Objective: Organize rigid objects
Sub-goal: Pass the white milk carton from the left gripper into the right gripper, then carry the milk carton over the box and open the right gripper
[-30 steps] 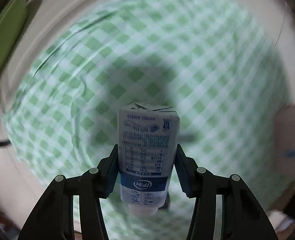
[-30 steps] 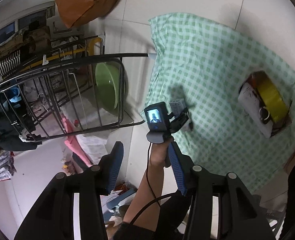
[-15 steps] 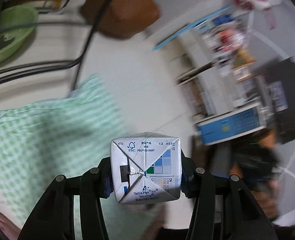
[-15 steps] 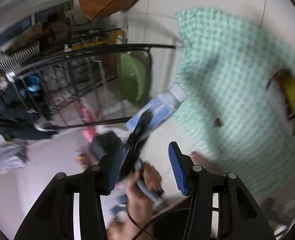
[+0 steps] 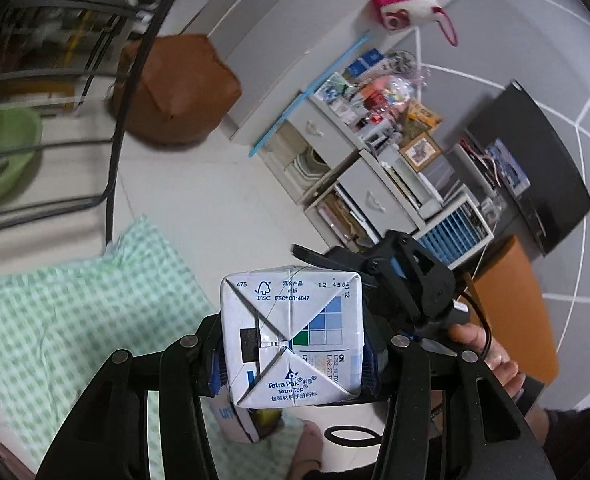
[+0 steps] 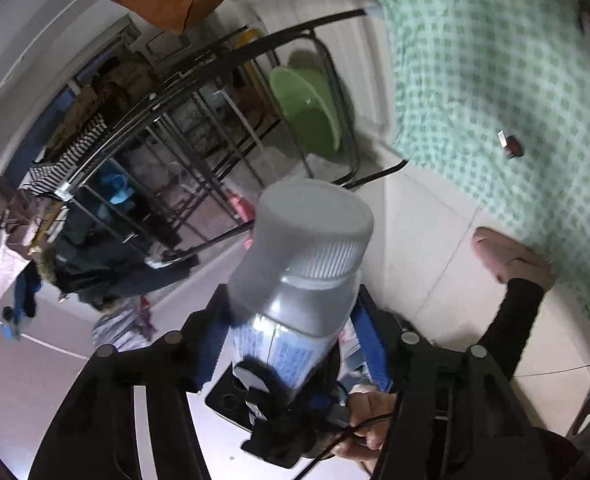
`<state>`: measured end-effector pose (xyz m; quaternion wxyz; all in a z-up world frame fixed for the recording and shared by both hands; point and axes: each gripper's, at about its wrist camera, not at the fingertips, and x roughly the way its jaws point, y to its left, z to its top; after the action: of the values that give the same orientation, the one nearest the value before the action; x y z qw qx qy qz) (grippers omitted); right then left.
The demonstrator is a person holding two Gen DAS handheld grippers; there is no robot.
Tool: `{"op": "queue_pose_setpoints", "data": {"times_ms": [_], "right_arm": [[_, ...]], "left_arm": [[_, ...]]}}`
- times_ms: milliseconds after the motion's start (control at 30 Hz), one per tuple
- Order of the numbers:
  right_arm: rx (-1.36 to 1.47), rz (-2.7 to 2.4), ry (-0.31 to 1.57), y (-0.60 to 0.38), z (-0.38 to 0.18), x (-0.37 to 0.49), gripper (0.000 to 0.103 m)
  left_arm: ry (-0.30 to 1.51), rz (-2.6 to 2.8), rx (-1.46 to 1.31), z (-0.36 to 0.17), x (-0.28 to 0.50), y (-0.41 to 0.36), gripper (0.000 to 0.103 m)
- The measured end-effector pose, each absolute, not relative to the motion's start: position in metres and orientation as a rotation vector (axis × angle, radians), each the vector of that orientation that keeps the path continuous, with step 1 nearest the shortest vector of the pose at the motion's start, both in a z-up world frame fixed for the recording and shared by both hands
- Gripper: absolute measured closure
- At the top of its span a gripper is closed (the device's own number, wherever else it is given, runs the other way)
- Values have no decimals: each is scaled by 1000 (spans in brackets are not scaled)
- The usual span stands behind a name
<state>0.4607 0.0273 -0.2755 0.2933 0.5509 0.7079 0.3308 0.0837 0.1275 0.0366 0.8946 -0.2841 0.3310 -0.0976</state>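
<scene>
1. The left gripper [image 5: 293, 356] clamps a milk carton [image 5: 293, 334] between its blue pads; only the carton's folded white bottom, with printed marks and colour squares, faces the lens, and its sides are hidden.
2. In the right view the carton [image 6: 295, 280] stands between the right gripper's [image 6: 295, 344] blue pads, its ribbed grey cap nearest the lens. Whether those pads touch it cannot be told; motion blur smears the edges.
3. The carton is held in the air, above the tiled floor and near the green checked cloth [image 6: 507, 80].
4. A small dark object [image 6: 513, 147] on the cloth is too small to identify.
5. A round green basin [image 6: 307, 114] sits behind black rack [image 6: 199, 120] tubing, partly cut off by it.
</scene>
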Motion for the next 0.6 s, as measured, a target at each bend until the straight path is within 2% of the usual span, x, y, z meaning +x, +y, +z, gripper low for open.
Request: {"op": "queue_pose_setpoints", "data": {"times_ms": [133, 333, 600], "right_arm": [[1358, 940, 1824, 27, -262, 472, 45], [1105, 1058, 1633, 26, -223, 489, 46], [1072, 1157, 1481, 7, -193, 503, 46]], "left_arm": [[685, -231, -538, 52, 83, 117, 55], [673, -273, -544, 52, 102, 115, 54], [638, -341, -520, 72, 103, 119, 53]]}}
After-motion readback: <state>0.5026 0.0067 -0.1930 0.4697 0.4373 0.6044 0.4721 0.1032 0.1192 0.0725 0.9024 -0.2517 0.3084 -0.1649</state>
